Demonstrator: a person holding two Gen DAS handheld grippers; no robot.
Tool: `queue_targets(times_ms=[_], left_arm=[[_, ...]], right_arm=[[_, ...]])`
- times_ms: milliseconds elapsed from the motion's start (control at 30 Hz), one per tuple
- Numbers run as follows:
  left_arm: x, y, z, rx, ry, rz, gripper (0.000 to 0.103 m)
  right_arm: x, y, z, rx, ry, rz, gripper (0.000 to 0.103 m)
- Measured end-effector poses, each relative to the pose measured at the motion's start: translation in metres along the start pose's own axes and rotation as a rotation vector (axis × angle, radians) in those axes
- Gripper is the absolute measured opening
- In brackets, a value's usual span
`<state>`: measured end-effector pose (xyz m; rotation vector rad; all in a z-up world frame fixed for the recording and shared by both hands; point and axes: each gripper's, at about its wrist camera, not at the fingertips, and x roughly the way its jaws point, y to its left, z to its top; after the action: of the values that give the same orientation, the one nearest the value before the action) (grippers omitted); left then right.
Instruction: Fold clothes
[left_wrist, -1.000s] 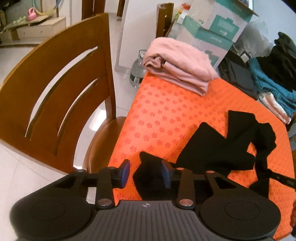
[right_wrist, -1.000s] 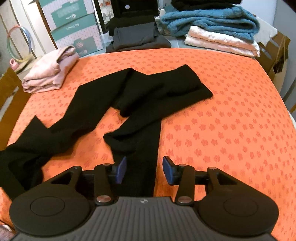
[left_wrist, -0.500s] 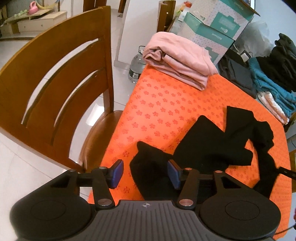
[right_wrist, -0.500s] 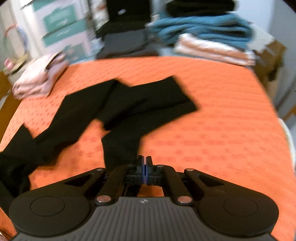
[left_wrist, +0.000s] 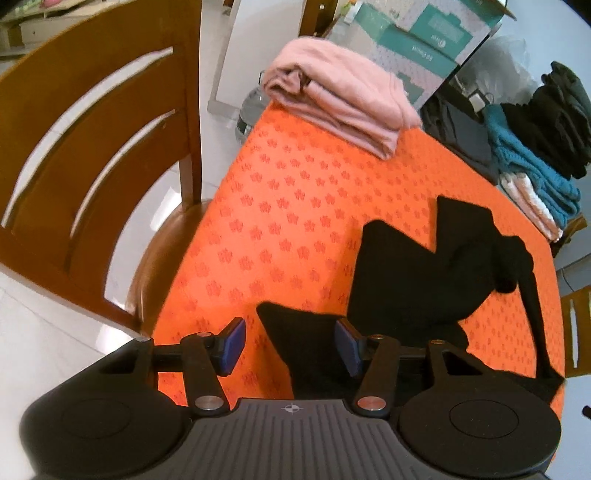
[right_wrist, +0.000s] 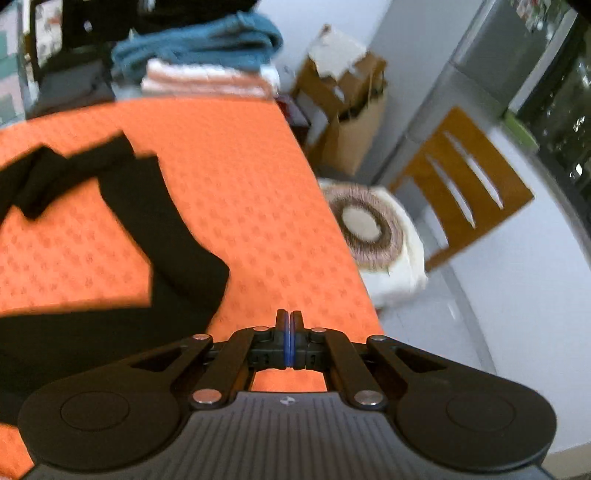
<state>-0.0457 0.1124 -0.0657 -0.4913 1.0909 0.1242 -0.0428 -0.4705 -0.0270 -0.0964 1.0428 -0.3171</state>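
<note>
A black pair of leggings (left_wrist: 413, 280) lies crumpled across the orange flower-print tablecloth (left_wrist: 295, 206). My left gripper (left_wrist: 290, 345) is open, its blue pads either side of one black end of the garment near the table's left edge. My right gripper (right_wrist: 290, 339) is shut, pads pressed together with no cloth visible between them, above the table's right edge. The leggings (right_wrist: 122, 229) lie to its left in the right wrist view, blurred.
A folded pink garment (left_wrist: 340, 99) sits at the far left corner. Stacks of folded blue, white and dark clothes (left_wrist: 532, 162) line the back edge. A wooden chair (left_wrist: 92, 155) stands left of the table; another chair (right_wrist: 461, 181) and a cushioned stool (right_wrist: 373, 229) stand right.
My right gripper closed, then swung right toward the table's right edge, and the leggings shifted. My left gripper opened wider over the garment's end.
</note>
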Motion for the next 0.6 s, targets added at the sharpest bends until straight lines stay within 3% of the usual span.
queue_targets(times_ms=[300,367,500,600], left_arm=[[0.026,0.003,-0.001,-0.042,0.039,-0.01,0.057],[0.03,0.003,0.001,-0.067,0.043,-0.024,0.047],[0.035,0.002,0.001,-0.083,0.046,-0.033,0.043],[0.037,0.001,0.0,-0.087,0.047,-0.035,0.038]], right_arm=[[-0.007,0.025,0.009,-0.036,0.002,0.231,0.007],[-0.007,0.04,0.014,-0.064,-0.001,0.288,0.008],[-0.009,0.076,0.021,-0.127,-0.001,0.389,0.023],[-0.013,0.101,0.024,-0.173,0.0,0.455,0.025]])
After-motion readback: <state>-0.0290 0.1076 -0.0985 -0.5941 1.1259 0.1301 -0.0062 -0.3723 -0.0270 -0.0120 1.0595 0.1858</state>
